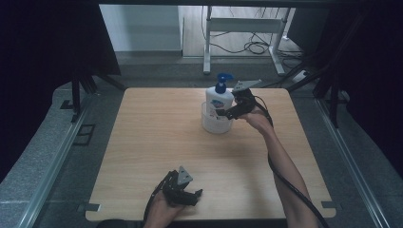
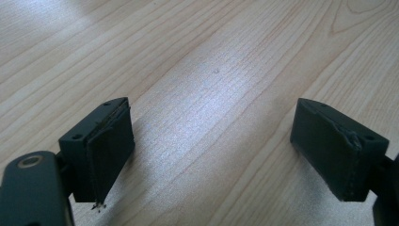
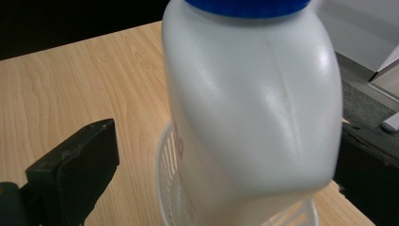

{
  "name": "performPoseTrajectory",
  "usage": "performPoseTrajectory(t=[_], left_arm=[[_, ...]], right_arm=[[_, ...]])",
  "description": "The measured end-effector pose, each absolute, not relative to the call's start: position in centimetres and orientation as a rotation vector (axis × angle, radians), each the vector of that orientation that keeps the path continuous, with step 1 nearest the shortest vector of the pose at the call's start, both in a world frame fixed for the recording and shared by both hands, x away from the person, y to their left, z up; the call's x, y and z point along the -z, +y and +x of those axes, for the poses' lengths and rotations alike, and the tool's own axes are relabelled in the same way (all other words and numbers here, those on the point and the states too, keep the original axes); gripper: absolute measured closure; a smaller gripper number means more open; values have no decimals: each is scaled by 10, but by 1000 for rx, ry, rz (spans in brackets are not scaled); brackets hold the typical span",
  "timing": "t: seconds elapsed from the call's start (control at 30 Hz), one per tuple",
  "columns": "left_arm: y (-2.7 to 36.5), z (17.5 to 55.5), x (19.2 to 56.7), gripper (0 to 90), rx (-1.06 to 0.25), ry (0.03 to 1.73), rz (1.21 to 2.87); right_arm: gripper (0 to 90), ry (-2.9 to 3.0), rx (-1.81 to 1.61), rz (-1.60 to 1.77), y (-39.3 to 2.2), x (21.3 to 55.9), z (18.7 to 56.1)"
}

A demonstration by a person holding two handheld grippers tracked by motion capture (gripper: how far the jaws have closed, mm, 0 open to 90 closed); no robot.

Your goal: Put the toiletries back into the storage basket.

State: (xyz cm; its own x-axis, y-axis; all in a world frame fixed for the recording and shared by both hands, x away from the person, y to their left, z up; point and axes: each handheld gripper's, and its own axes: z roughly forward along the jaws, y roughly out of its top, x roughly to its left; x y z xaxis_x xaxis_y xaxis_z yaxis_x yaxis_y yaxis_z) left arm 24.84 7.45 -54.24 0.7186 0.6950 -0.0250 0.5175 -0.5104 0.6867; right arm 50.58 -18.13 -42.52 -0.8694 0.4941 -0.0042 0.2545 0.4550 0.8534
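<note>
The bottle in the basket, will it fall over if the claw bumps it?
Probably not easily. The bottle stands upright in a white basket whose wall should catch its base. But it rises well above the rim, so a push up top might tip it. Its plastic looks smooth and glossy, so maybe slippery.

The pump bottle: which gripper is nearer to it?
Right. The right gripper is open around the pump bottle; the left gripper sits far off at the table's near edge.
</note>
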Motion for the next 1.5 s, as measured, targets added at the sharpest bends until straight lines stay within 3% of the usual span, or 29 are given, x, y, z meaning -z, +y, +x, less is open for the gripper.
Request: performPoseTrajectory(t=[1.5], left_arm=[[74, 248, 543, 134, -333, 917, 2228]], right_arm=[[11, 2435, -1312, 666, -207, 432, 451]])
